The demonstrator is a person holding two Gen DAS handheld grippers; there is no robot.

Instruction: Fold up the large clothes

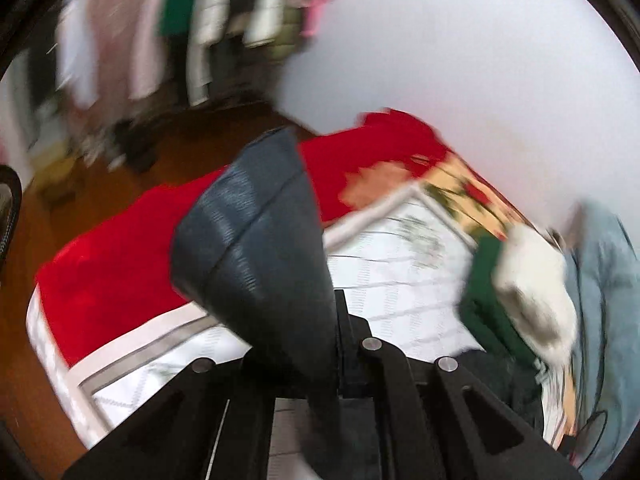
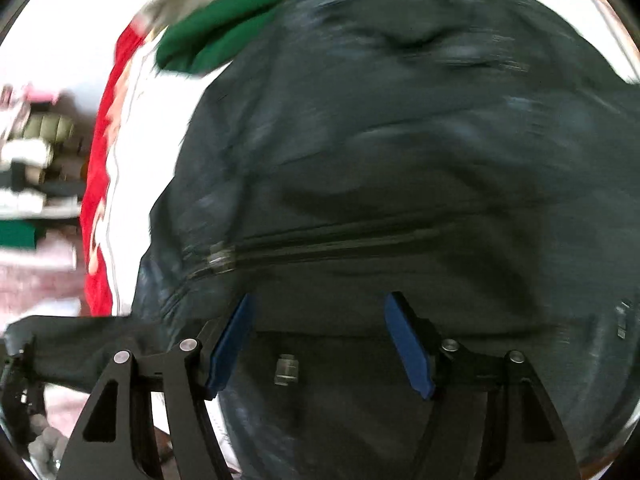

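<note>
- The left wrist view is taken from above the bed (image 1: 400,264), looking forward and down across it toward a wall and hung clothes (image 1: 224,12); the centre is blocked at close range by a dark garment (image 1: 256,248).
- The right wrist view is taken very near the same dark garment (image 2: 400,140), which fills most of the frame; the lens is pointed along the blue pads (image 2: 230,344).
- Both views share the garment, the green cloth (image 2: 256,24) and the red cover (image 1: 120,272). Both are motion-blurred.
</note>
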